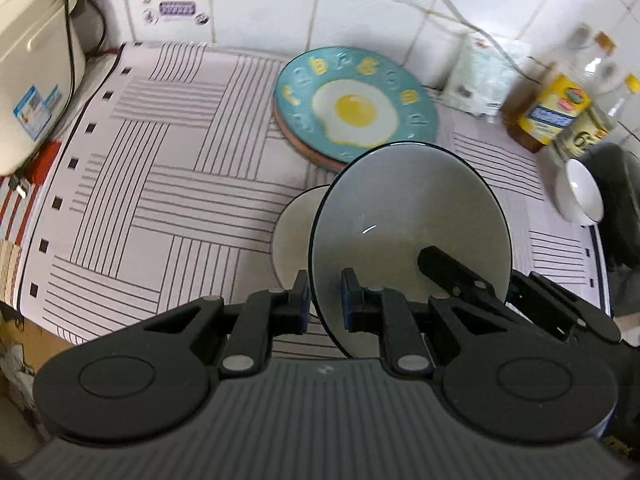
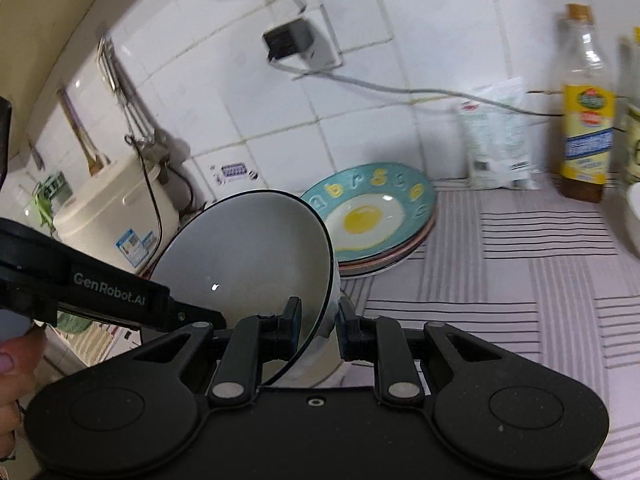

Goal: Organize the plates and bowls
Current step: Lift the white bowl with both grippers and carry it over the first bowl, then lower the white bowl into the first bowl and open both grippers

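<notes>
Left gripper clenched on the near rim of a grey bowl, one pad inside, one outside; right gripper clenched on the same bowl's rim from the other side, so both grasping one dark-edged bowl, tilted on edge above a striped cloth. Right gripper's black fingers seen in the left view reaching into the bowl's far side. "GenRobot.AI" readable in white on the left gripper's arm in the right view. Just behind the grey bowl, a second, white bowl, partly hidden. A third, small white bowl at the cloth's right edge, well apart. Beyond, near the tiled wall, a stack of plates, top one teal with a fried-egg picture and raised letters; count of plates beneath not clear, pink and dark edges showing. Bottles by the wall at right: one with a yellow and blue label, writing too blurred to read, and at least two more beside it. A white packet between plates and bottles. A cream cooker at the left, with a blue sticker, unreadable. A purple sticker on the wall, unreadable. Plug and grey cable on the wall above. Left half of the cloth bare, open room there; cloth's left edge marked with black squares.
</notes>
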`<state>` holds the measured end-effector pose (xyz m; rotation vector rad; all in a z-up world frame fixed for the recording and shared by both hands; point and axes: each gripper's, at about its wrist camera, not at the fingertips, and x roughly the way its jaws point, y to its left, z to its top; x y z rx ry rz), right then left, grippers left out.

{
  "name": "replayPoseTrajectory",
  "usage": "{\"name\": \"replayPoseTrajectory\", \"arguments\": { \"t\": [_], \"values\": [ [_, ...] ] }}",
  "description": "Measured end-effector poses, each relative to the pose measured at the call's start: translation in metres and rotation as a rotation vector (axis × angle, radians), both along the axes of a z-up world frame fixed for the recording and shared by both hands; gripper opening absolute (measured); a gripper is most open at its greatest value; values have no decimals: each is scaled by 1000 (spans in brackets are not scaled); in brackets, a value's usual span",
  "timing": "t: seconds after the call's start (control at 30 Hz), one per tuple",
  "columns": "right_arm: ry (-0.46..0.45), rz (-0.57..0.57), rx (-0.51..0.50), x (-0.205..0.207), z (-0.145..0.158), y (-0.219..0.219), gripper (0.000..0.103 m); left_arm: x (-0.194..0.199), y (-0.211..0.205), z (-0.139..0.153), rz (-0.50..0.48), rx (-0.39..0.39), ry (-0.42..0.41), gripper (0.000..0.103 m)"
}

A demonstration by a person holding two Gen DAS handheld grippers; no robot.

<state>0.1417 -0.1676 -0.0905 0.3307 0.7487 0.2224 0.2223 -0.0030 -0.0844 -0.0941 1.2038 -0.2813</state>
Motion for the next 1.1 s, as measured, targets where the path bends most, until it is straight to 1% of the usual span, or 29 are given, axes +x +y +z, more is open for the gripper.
{"name": "replayPoseTrajectory", "arguments": {
  "t": [0.2,0.27,0.37,0.43,0.57,0.7,0.8,0.97,1.1],
  "values": [
    [5,27,-70,13,-21,17,22,9,3,-26,22,-2,55,15],
    [11,34,-75,16,-27,18,22,11,4,-33,24,-4,70,15],
    [12,39,-86,19,-33,19,22,15,2,-37,18,6,83,15],
    [8,48,-117,20,-35,22,22,17,1,-40,23,8,93,16],
    [1,68,-169,23,-38,26,22,21,3,-46,46,-10,119,16],
    [-19,83,-222,24,-39,31,23,25,4,-50,79,-34,169,17],
    [-52,96,-312,22,-39,41,25,27,3,-52,88,-20,170,18],
    [-60,92,-301,23,-44,39,27,32,-1,-50,75,3,163,18],
    [-87,85,-381,23,-43,47,30,34,-7,-52,65,19,171,18]
  ]
}}
